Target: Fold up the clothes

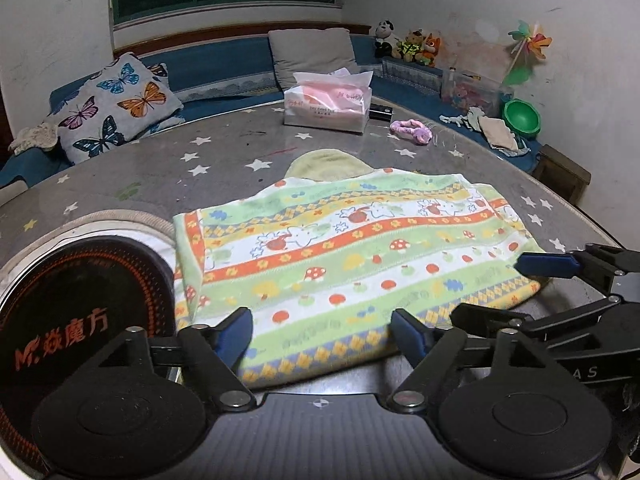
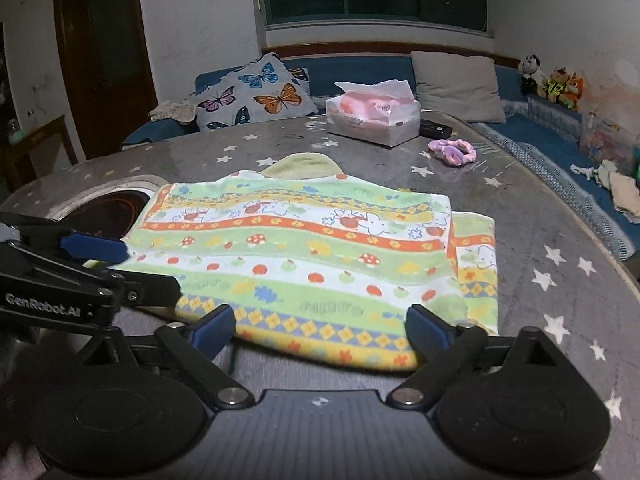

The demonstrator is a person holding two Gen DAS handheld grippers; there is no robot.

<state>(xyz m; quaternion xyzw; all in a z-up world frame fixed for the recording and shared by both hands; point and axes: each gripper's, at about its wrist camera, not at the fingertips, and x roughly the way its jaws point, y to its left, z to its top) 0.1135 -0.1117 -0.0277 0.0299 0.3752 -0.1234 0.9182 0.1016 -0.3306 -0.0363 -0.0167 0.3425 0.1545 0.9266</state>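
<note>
A folded garment (image 1: 352,256) (image 2: 312,256), striped in green, orange, white and yellow with mushrooms, apples and small animals, is lying flat on the grey star-printed surface (image 1: 224,152) (image 2: 560,240). Its long axis is running across both views, from the round black burner (image 1: 80,304) set into the surface at one end toward the open side at the other, and its stripes are following that same line. A plain pale-green flap is sticking out from under its far edge, pointing toward the tissue pack (image 1: 328,104) (image 2: 372,116). At the end away from the burner a lower layer is showing past the top fold. The left gripper (image 1: 322,334) is hanging over the near edge with its jaws standing wide apart, nothing pinched between them. The right gripper (image 2: 320,326) is sitting beside it over the same near edge, its jaws likewise spread and gripping nothing. A purple scrunchie (image 1: 412,130) (image 2: 452,151) is lying near the tissue pack, well apart from the garment. A butterfly cushion (image 1: 116,108) (image 2: 256,96) is leaning on the blue bench behind.
</note>
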